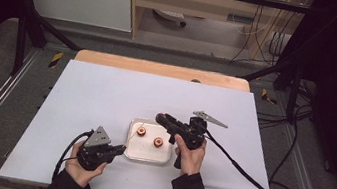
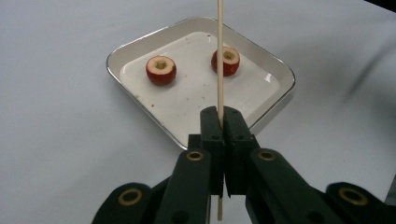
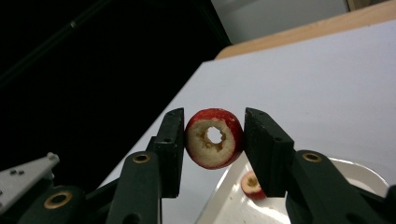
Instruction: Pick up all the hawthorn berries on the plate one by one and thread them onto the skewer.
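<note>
Wooden skewer [image 2: 220, 60] stands clamped between the shut jaws of the left gripper [image 2: 223, 122], its long axis running straight away from the jaws toward the white tray [image 2: 275, 63], where two cored red fruits [image 2: 161, 70] lie. Farther off, the right gripper [image 3: 214, 140] pinches a third cored fruit [image 3: 214, 138] above the tray, bored hole facing the camera. Threading looks next: hole and skewer tip must line up.

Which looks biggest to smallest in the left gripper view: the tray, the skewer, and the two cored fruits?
1. White tray, by far the widest.
2. Wooden skewer, long but very thin, clamped in the left gripper.
3. Left fruit and right fruit: they look alike, so I won't rank them.
</note>
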Available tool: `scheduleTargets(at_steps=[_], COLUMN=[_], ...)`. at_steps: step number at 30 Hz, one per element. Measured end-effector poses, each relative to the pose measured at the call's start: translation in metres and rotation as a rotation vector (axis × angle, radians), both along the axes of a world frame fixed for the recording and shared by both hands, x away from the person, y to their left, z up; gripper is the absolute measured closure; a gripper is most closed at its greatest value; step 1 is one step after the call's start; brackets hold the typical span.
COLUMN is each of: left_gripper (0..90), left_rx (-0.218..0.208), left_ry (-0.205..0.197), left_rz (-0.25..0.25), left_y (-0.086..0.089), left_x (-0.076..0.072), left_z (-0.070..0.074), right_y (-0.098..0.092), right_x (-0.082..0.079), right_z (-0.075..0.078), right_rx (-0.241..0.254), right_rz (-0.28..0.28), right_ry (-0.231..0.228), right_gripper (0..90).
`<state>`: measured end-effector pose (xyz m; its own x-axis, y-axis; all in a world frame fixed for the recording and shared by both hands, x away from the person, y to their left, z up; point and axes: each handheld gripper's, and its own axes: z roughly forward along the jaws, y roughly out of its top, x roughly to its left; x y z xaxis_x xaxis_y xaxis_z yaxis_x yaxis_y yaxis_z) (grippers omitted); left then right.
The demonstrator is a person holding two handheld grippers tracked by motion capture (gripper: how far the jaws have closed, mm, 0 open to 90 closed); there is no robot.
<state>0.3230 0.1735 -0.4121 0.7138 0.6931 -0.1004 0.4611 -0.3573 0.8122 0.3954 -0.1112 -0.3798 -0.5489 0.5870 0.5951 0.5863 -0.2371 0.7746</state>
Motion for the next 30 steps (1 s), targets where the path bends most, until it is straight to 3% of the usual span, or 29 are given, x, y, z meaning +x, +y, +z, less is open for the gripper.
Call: scheduleTargets(at_steps=[4, 11, 20, 30], left_gripper=[88.2, 88.2, 88.2, 88.2], left_rx=[-0.013, -0.047, -0.069, -0.088], left_ry=[0.008, 0.018, 0.029, 0.033], left_rz=[-0.004, -0.002, -0.001, 0.01], left_y=[-0.006, -0.014, -0.018, -0.019], left_x=[-0.001, -0.001, -0.001, -0.001], left_z=[0.001, 0.003, 0.003, 0.004], right_y=[0.005, 0.009, 0.015, 0.018], right_x=[-0.004, -0.006, -0.009, -0.01], right_z=[-0.003, -0.006, -0.013, -0.017], right_rx=[0.078, 0.154, 0.204, 0.227], right_rz=[-0.043, -0.065, -0.088, -0.079], right_ry=[-0.068, -0.081, -0.095, -0.09], right_gripper=[60.0, 60.1, 60.1, 60.1])
